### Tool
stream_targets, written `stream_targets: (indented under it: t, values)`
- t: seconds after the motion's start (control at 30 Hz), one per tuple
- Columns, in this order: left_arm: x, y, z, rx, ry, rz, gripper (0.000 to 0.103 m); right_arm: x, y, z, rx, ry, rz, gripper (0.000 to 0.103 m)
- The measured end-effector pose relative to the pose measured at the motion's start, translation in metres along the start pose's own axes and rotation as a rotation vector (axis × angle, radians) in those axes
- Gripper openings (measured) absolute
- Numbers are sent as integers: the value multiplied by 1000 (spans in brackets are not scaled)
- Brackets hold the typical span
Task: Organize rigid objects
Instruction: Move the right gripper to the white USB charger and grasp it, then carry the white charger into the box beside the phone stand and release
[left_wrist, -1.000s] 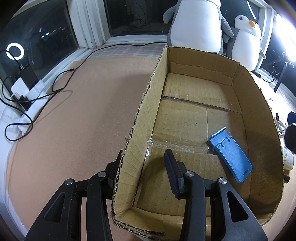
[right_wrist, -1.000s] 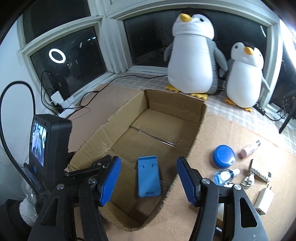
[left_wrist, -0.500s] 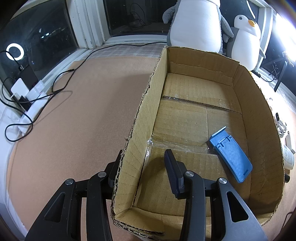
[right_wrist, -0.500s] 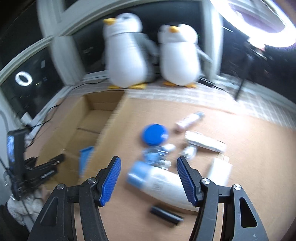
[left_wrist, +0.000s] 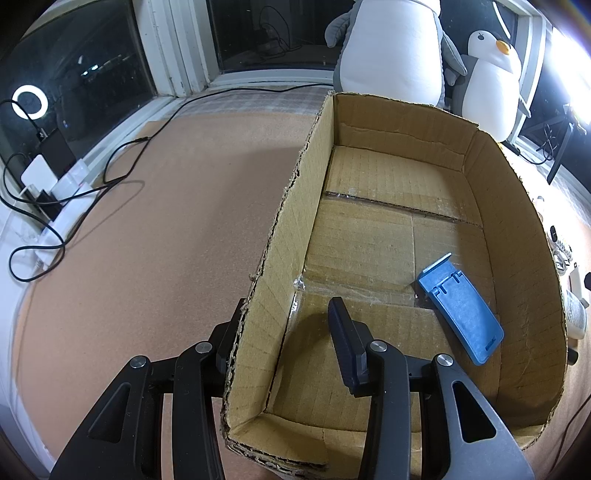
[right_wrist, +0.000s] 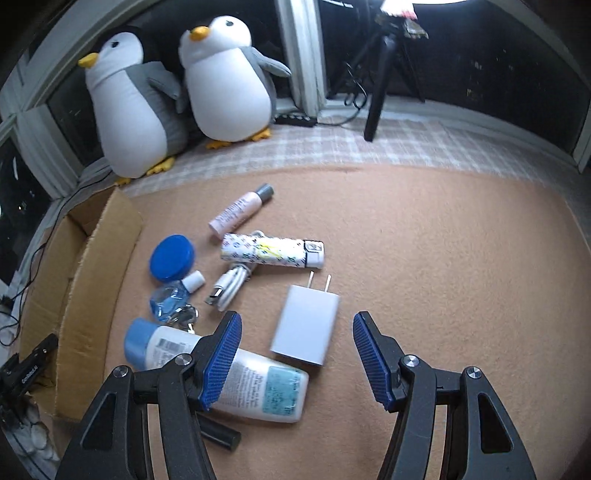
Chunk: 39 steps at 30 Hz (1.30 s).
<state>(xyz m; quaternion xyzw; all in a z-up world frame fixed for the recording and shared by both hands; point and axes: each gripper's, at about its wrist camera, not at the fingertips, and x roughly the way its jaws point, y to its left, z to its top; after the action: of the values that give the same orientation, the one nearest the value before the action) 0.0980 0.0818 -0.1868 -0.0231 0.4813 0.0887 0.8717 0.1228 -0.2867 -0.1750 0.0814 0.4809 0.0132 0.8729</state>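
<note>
Right wrist view swung away from the cardboard box (right_wrist: 99, 258) since a second ago, when aimed into it at the blue phone stand; now aimed at the loose items on the tan mat (right_wrist: 443, 258), box only at left edge; blur of half a second ago gone; right gripper (right_wrist: 297, 354) spread wide and empty as before, blue ribbed pads (right_wrist: 221, 360) either side of a white wall charger (right_wrist: 306, 325), above it, not touching. Charger flat, two prongs pointing away; left pad in front of a white lotion bottle (right_wrist: 258, 384) with light-blue cap, lying on its side; near it a small clear-blue bottle (right_wrist: 170, 301), a round blue lid (right_wrist: 171, 256), a coiled white cable (right_wrist: 231, 286), a patterned white tube (right_wrist: 273, 253), a pink tube with grey cap (right_wrist: 240, 212); a black stick (right_wrist: 219, 435) partly hidden below the lotion bottle; two plush penguins (right_wrist: 229, 85) by the window.

Left wrist view unchanged across both earlier frames; left gripper (left_wrist: 286, 338) straddling the box's near-left wall (left_wrist: 280, 258), one finger outside, one inside, gap wide, wall not pinched as far as seen; blue phone stand (left_wrist: 461, 306) flat on the box floor toward the right wall, ridged end pointing away.
</note>
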Motion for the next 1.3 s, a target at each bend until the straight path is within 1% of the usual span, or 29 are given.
stream_targets:
  t: [0.17, 0.47, 0.5, 0.53, 0.67, 0.83, 1.13, 1.3]
  values:
    - [0, 0, 0, -1, 0, -1, 41, 12, -10, 0, 22, 40, -1, 59]
    - [1, -1, 1, -3, 0, -1, 41, 30, -6, 4, -17, 97, -32, 58]
    - [1, -1, 1, -4, 0, -1, 41, 31, -5, 4, -23, 100, -37, 57]
    - [1, -1, 1, -4, 0, -1, 41, 33, -5, 4, -29, 102, -40, 53]
    - [1, -1, 1, -3, 0, -1, 41, 34, -8, 4, -57, 105, -56, 45]
    - [1, -1, 1, -2, 0, 0, 41, 36, -12, 5, -84, 103, -69, 32]
    - [1, -1, 1, -2, -1, 0, 41, 33, -14, 2, -87, 92, -55, 32]
    - [1, -1, 2, -1, -3, 2, 41, 18, -14, 0, -71, 58, -55, 32]
